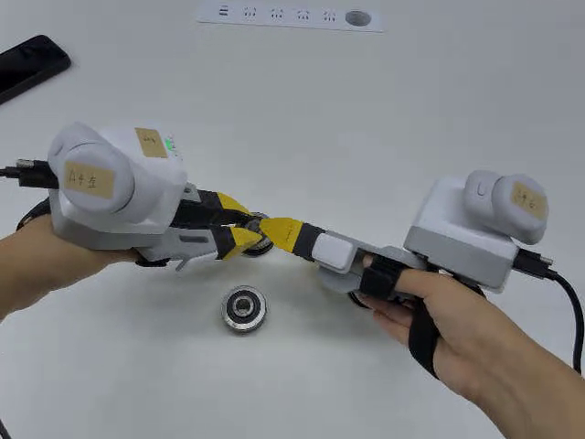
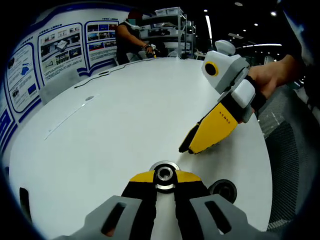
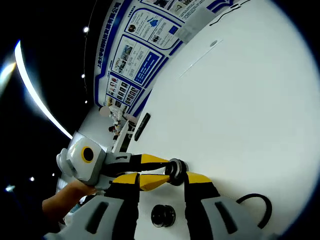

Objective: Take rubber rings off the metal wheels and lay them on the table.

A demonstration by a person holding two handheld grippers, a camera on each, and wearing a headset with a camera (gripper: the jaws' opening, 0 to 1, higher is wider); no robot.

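ok so the wheel (image 1: 260, 241) is clamped tight in the left gripper (image 1: 249, 227), dead centre of the head view. The right gripper (image 2: 190, 148) is held spread open, with its tips just right of the wheel, so the peel would probably be started from that side. A second wheel (image 1: 244, 308) is parked lower centre on the table (image 1: 366, 110).

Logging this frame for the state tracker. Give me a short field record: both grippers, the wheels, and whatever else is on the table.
left gripper: shut on held wheel, lifted just above the table
right gripper: open, one finger tip close beside held wheel
loose wheel: lying flat on table, nearer the person, dark outer ring on
held wheel ring: cannot tell
other items: phone far left, power strip at far edge
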